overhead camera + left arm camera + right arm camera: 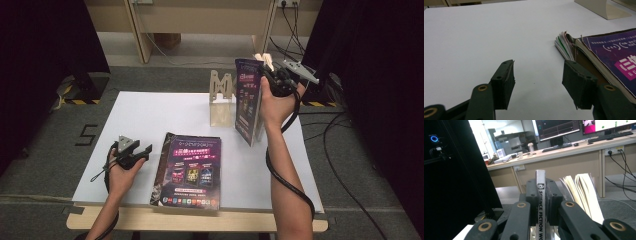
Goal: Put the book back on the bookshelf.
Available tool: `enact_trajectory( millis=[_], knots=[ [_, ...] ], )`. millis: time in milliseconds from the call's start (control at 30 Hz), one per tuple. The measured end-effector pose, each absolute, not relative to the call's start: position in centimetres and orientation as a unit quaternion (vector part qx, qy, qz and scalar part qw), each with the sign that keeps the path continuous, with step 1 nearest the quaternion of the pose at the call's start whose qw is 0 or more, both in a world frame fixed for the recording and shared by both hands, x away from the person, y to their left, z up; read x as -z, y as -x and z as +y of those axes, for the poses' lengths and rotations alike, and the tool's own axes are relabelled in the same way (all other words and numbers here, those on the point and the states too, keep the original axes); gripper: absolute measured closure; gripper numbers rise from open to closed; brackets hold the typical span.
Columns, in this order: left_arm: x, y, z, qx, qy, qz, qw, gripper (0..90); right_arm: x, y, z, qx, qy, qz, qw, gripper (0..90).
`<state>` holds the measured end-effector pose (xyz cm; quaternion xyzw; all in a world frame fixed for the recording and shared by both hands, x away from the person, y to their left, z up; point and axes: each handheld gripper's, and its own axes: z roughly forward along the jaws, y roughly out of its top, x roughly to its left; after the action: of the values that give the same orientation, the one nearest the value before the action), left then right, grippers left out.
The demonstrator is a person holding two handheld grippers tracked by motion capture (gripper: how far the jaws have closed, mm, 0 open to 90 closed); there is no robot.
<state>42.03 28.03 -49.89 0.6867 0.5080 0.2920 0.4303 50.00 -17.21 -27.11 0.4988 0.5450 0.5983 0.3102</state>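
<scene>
An office or lab workspace is showing here: monitors (556,128) glowing above a long desk (564,153) with keyboards (557,147) at upper right, wall sockets (613,151), cables (345,185) trailing over grey carpet, black curtains (40,55) hanging at the sides.

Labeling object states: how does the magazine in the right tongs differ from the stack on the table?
The held magazine stands upright, lifted by its spine in the shut right tongs; the stacked magazines lie flat on the white table. The held one is single with pages fanning; the stack holds several, untouched beside the open left tongs. Both show purple covers.
</scene>
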Motion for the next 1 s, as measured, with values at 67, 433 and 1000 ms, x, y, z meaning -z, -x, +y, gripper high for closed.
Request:
enact_trajectory(
  millis=[67,433,1000],
  knots=[
    [49.9,-42.0,28.0,-0.292,-0.687,0.508,0.43,42.2,27.0,-50.1,-17.2,-0.599,-0.498,0.545,0.31,83.7],
    [49.9,-42.0,28.0,-0.293,-0.687,0.507,0.431,42.2,26.7,-50.6,-17.1,-0.599,-0.497,0.544,0.314,83.7],
    [49.9,-42.0,28.1,-0.293,-0.687,0.506,0.431,42.2,26.4,-51.5,-16.6,-0.596,-0.497,0.544,0.317,83.6]
  ],
)
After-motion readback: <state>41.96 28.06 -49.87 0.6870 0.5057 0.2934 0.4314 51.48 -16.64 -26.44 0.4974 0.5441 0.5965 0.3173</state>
